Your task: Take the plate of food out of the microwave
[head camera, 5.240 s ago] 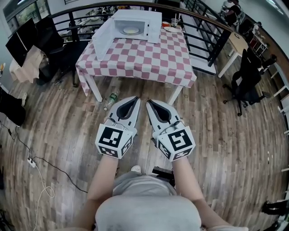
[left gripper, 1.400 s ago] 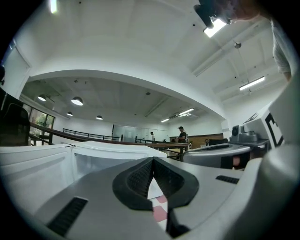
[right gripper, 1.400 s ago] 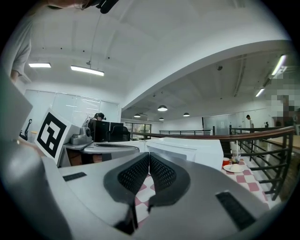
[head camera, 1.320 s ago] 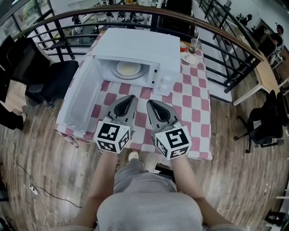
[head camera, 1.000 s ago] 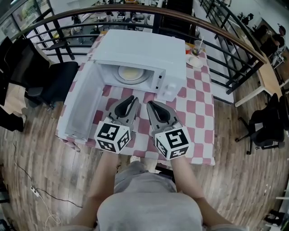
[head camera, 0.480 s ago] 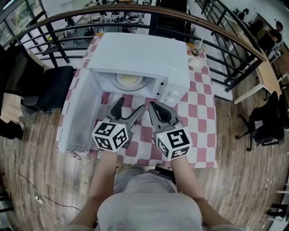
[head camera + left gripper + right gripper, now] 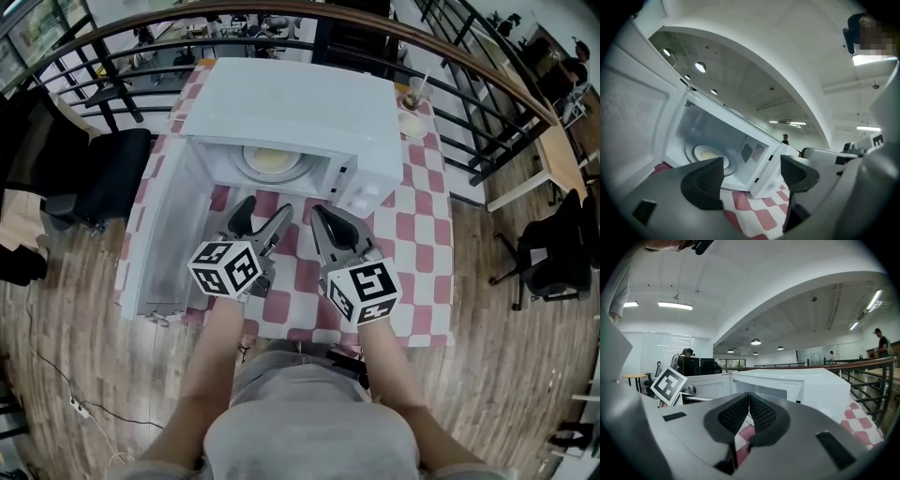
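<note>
A white microwave (image 7: 291, 103) stands on the red-and-white checked table (image 7: 412, 234), its door (image 7: 164, 234) swung open to the left. Inside, a pale plate of food (image 7: 272, 160) rests on the turntable; the left gripper view shows the plate (image 7: 707, 153) deep in the cavity. My left gripper (image 7: 261, 214) is open and empty, hovering just in front of the cavity. Beside it on the right, my right gripper (image 7: 322, 218) is shut and empty; in its own view the right gripper (image 7: 749, 405) has its pads pressed together, facing the microwave (image 7: 797, 383).
A glass and a small plate (image 7: 411, 120) sit at the table's far right corner. A black railing (image 7: 469, 66) curves behind the table. A dark office chair (image 7: 94, 169) stands at the left, another chair (image 7: 553, 253) at the right. Wood floor surrounds the table.
My left gripper has opened wide from shut. Both grippers have come a little closer to the microwave's open front.
</note>
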Available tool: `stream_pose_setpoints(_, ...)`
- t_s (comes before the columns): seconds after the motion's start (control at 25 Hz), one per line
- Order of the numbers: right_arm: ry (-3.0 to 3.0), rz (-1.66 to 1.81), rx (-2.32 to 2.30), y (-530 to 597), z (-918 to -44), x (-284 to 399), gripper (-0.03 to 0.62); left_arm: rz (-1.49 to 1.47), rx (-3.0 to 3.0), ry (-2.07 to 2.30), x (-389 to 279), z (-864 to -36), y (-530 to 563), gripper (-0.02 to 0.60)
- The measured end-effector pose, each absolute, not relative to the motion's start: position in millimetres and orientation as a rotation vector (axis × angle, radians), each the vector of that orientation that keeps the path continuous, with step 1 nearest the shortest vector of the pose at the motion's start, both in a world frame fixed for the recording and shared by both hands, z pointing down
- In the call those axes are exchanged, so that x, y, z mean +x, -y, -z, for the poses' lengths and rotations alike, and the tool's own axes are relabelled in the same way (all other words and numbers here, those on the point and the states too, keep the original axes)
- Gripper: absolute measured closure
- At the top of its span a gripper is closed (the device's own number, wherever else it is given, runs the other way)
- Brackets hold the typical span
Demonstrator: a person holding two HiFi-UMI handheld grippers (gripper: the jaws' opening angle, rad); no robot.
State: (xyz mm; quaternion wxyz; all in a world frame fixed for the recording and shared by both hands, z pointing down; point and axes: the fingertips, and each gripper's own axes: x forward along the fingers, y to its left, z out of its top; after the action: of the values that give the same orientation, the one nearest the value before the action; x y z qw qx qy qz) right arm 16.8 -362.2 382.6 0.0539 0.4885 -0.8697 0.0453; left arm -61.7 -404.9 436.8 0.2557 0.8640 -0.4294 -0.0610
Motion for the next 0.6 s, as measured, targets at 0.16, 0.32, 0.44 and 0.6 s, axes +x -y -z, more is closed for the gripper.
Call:
stream_pose_setpoints(0.16, 2.650, -0.137, 1.429, 369.2, -393.2, 9.3, 0.569, 0.227, 2.260, 1.185, -67.7, -447.6, 415.4, 0.198)
stream_pose_setpoints(0.32, 2.653, -0.126, 1.379, 377.7, -405.3, 0.6, 0.569, 0.198, 2.252, 1.241, -71.5, -459.7, 427.9, 0.199)
stream_pose_setpoints(0.44, 2.655, -0.137, 1.362, 383.6, -415.9, -3.8, 0.569, 0.191, 2.238, 1.223, -69.2, -469.1, 436.9, 0.199)
stream_pose_setpoints(0.6, 2.651, -0.111, 1.295, 386.1, -429.3, -14.7, 0.569, 0.198, 2.193, 1.199, -68.9, -484.6, 448.3, 0.199)
